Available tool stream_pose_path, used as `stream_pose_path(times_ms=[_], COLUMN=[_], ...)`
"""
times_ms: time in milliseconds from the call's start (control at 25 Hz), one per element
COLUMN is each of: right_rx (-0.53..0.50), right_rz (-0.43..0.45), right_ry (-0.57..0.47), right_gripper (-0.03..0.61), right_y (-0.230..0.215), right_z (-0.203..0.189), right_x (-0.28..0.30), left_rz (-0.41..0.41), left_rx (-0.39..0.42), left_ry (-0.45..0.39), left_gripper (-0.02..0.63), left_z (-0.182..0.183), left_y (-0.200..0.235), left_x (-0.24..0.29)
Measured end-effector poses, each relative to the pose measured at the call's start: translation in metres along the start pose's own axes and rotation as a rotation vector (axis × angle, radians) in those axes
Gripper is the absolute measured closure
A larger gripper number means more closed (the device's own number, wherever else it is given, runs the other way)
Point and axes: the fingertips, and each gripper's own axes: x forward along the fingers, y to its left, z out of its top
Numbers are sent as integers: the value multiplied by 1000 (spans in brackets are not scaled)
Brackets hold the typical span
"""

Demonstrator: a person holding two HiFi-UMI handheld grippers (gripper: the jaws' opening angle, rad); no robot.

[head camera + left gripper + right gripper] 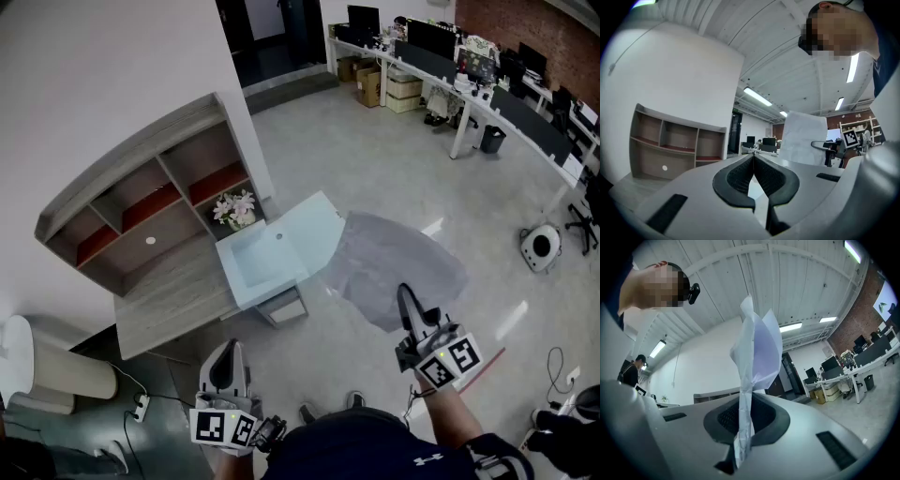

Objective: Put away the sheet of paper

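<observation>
The sheet of paper [396, 260] hangs in the air in front of me, pale grey and creased, and my right gripper [405, 298] is shut on its near edge. In the right gripper view the paper [758, 345] stands up from between the pressed pads, at my right gripper [744, 401]. My left gripper [228, 362] is low at the left, shut with nothing in it; its tips meet at my left gripper [753, 157]. From there the paper [804, 138] shows to the right. A wooden shelf unit [141, 202] with open compartments stands at the left.
A pale blue tray-like top [314, 214] sits on a small stand beside the wooden desk [173, 291], with a pot of flowers [234, 208] behind it. Office desks with monitors [487, 80] line the back right. A round white device [541, 246] lies on the floor.
</observation>
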Motion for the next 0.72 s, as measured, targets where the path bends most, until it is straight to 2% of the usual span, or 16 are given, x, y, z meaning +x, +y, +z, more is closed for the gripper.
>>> stream_pose_path(times_ms=[320, 720], right_rx=[-33, -38], right_rz=[-8, 12], right_ry=[24, 16], right_gripper=[563, 563], right_y=[37, 50], right_z=[-9, -6], right_x=[-6, -2], left_rz=[40, 46], left_rx=[-30, -27], left_ry=[20, 18], left_gripper=[598, 598], left_z=[-17, -15], left_y=[40, 48], left_x=[-37, -42])
